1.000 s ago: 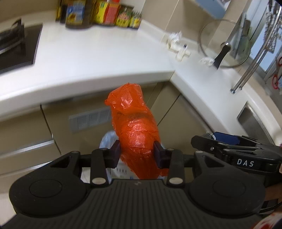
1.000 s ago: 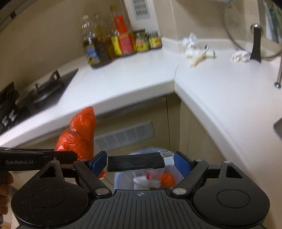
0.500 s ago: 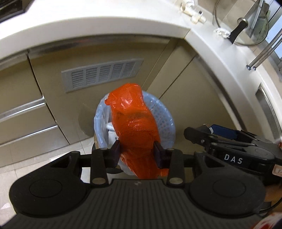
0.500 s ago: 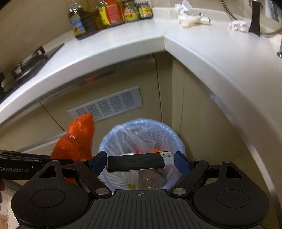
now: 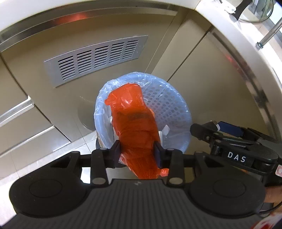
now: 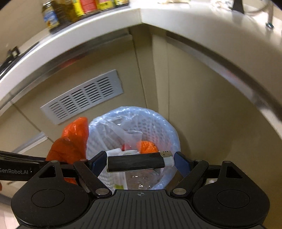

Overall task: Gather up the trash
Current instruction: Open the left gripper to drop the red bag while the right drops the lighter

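My left gripper [image 5: 137, 151] is shut on a crumpled orange plastic bag [image 5: 134, 116], which hangs over the near left side of a round white bin [image 5: 176, 105] lined with clear plastic. My right gripper [image 6: 139, 162] is shut on a black lighter [image 6: 135, 163] with a white and silver head, held crosswise by its two ends above the same bin [image 6: 158, 130]. In the right wrist view the orange bag [image 6: 74, 141] shows just left of the bin. Inside the bin lie clear wrappers and an orange scrap [image 6: 147, 146].
The bin stands on the floor in the corner of beige cabinets, under a white countertop [image 6: 176, 19]. A metal vent grille [image 5: 95, 58] is set in the cabinet behind it. Bottles and jars [image 6: 84, 8] line the counter's back. Drawer fronts [image 5: 21, 119] lie to the left.
Both grippers have sunk from counter height toward the bin and tilted further down. The bin now fills the middle of both views. Both grips are unchanged.
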The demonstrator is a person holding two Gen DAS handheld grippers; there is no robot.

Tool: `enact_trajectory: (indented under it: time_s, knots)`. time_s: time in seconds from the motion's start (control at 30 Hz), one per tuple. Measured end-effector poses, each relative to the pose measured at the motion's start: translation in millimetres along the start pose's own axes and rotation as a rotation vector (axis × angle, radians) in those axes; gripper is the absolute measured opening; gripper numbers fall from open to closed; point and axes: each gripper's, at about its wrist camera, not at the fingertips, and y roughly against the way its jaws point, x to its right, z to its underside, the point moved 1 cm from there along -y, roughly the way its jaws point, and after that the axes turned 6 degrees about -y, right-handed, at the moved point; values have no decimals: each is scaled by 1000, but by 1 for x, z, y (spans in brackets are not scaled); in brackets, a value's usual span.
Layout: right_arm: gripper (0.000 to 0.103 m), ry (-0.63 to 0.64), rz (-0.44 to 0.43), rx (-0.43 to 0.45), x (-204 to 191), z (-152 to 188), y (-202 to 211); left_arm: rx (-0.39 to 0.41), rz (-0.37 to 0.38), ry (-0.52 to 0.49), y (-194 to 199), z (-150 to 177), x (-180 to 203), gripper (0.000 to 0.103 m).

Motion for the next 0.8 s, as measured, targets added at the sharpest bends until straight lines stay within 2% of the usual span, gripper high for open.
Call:
enact_trajectory:
  time_s: [0.5, 0.57, 0.73, 0.8]
  knots:
    - [82, -92, 48, 20, 10, -5, -37, -90, 11, -169, -61, -34, -1, 37]
    - [82, -104, 55, 16, 12, -4, -38, -91, -7, -214, -64, -37, 1, 44]
    - [82, -119, 57, 10, 14, -5, -41, -70, -38, -242, -65, -41, 0, 52]
    - [82, -120, 54, 9, 14, -6, -41, -52, -45, -233, -62, -41, -2, 52]
